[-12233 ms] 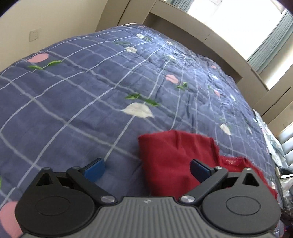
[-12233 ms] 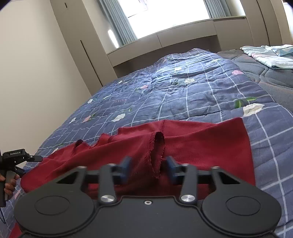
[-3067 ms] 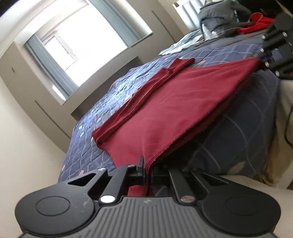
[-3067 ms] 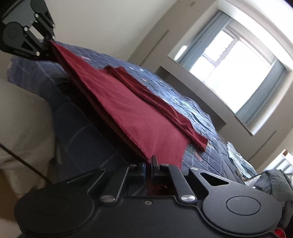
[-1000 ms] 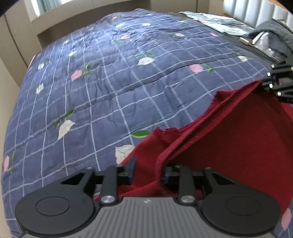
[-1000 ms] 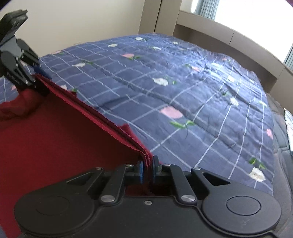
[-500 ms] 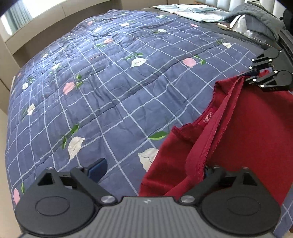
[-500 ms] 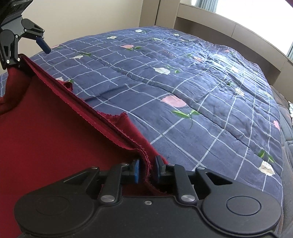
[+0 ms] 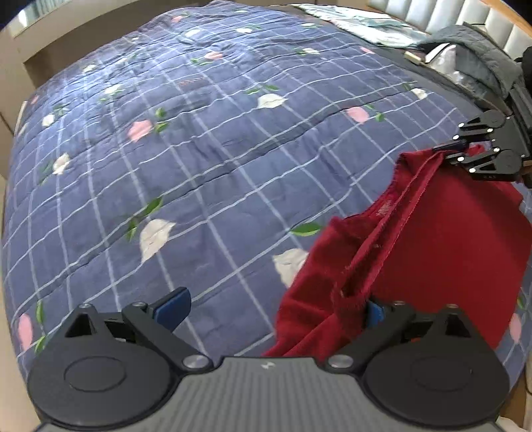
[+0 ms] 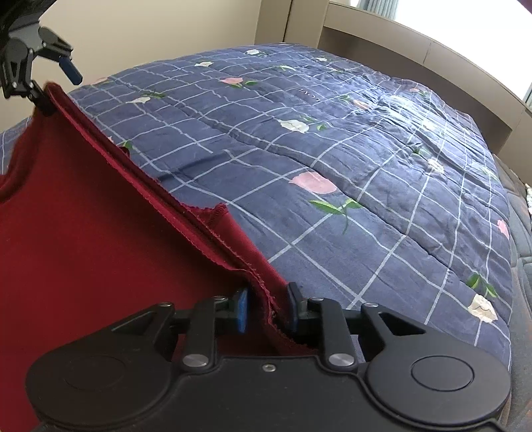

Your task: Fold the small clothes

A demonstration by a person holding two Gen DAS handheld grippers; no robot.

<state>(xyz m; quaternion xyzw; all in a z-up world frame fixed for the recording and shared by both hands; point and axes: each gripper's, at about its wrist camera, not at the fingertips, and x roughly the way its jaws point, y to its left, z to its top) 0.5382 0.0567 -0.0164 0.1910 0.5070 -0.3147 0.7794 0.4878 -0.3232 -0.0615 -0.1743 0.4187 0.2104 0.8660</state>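
Observation:
A dark red garment lies folded over at the near edge of a blue checked quilt with flowers. My left gripper has its jaws opening wide. Nothing is pressed between them, and the red hem rests against the right finger only. My right gripper is opening too, with the frayed edge of the garment loose between its blue pads. Each gripper shows in the other's view: the left gripper at the hem's far end, the right gripper at the garment's far corner.
The quilt covers most of the bed. A grey bundle of clothes and a pale folded cloth lie at its far right. A beige ledge and wall run behind the bed.
My left jaws have swung from nearly shut on the red hem to wide open, and the hand has drawn back. My right jaws have parted from shut, so the cloth edge sits loose.

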